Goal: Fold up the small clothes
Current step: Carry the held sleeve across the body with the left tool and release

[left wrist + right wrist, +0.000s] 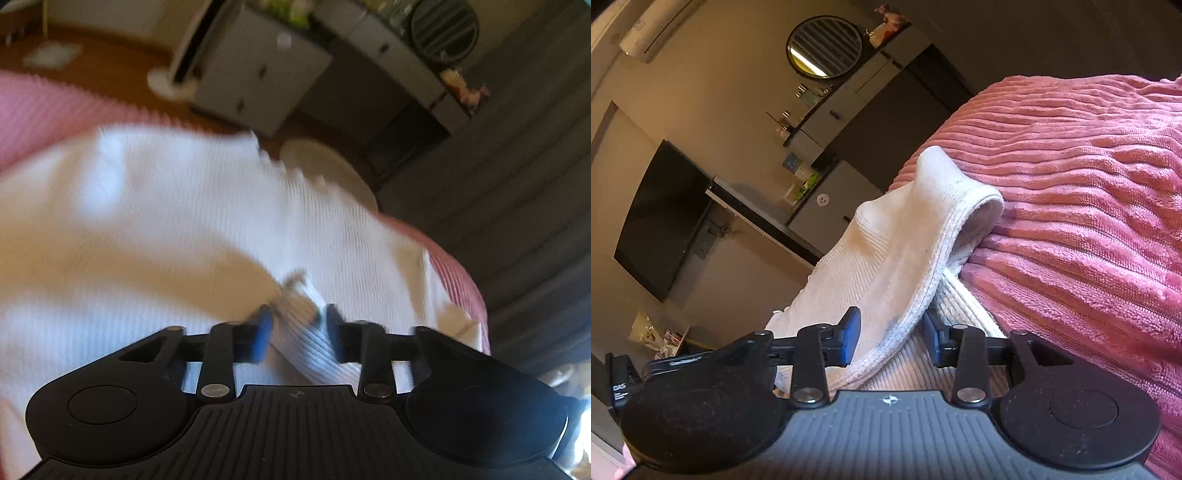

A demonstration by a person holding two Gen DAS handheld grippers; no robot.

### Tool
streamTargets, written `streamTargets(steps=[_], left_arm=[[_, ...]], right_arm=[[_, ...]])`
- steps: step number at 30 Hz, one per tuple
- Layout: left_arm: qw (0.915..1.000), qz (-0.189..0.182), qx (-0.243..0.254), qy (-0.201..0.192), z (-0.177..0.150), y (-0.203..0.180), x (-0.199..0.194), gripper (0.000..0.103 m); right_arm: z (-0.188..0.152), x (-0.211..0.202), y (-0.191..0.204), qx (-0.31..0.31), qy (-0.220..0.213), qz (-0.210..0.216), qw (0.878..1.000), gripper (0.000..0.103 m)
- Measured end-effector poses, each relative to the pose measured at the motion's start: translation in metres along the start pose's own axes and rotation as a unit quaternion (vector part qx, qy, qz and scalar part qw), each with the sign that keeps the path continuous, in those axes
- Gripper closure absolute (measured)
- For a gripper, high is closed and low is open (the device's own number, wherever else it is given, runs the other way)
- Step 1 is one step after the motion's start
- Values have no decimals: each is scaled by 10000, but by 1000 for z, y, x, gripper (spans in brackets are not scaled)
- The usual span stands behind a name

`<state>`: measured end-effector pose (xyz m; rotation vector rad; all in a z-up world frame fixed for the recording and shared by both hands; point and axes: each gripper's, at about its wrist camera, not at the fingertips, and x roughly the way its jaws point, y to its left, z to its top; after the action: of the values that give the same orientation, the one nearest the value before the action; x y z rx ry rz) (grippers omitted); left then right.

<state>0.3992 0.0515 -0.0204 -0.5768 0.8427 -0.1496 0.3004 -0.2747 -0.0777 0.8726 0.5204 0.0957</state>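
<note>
Left gripper (297, 330): the jaws stand partly spread, with a raised ridge of the white ribbed garment (207, 229) between the blue pads (263, 338). The view is blurred, so firm pad contact cannot be told; the fold looks narrower than the gap. Beyond the jaws the same cloth spreads forward and to both sides, lying over the pink ribbed blanket (44, 110) of the bed.

Right gripper (891, 338): the jaws are also partly spread. A hemmed edge of the white garment (905, 251) passes between them, lying close to the left pad, while the right pad stands clear of it. No pinch is evident. Ahead of the jaws the cloth rises in a loose hump with an open, rolled hem; to the right lies the pink blanket (1071, 184), and further out stand a cabinet and a round mirror.

Handling, as judged: the garment is light, soft and limp, and will sag and stretch rather than hold a shape. The ribbed knit offers good friction. Take hold at the stitched hem or at a doubled fold, where the cloth is thickest, pinching only the garment and not the plush blanket beneath.
</note>
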Motion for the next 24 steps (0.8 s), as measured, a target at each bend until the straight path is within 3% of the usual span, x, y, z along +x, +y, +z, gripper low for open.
streamTargets(steps=[1, 3, 6, 9, 10, 12, 13, 19, 24], left_arm=[[9998, 88, 84, -158, 1, 1, -5, 33], [9995, 171, 93, -241, 6, 4, -6, 30], [9993, -190, -306, 40, 10, 13, 6, 32], [9983, -435, -270, 261, 9, 8, 21, 46], [9980, -475, -169, 374, 7, 4, 27, 65], [9969, -416, 94, 660, 2, -4, 36, 89], [9967, -344, 176, 713, -2, -6, 37, 90], [9982, -336, 490, -74, 4, -17, -14, 91], [9902, -139, 910, -1054, 25, -18, -77, 91]], right_arm=[[0, 0, -1, 23, 2, 7, 10000, 66], [-1, 1, 1, 14, 0, 3, 10000, 65], [-3, 2, 5, -115, -2, -19, 9999, 64], [-4, 3, 6, -145, -20, -23, 9999, 64], [-4, 3, 6, -148, -37, -8, 9999, 64], [-4, 3, 7, -189, -71, -9, 9998, 65], [-4, 3, 7, -222, -94, -7, 9997, 65], [-3, 3, 7, -227, -151, 19, 9996, 74], [-3, 5, 10, -282, -115, 41, 9995, 75]])
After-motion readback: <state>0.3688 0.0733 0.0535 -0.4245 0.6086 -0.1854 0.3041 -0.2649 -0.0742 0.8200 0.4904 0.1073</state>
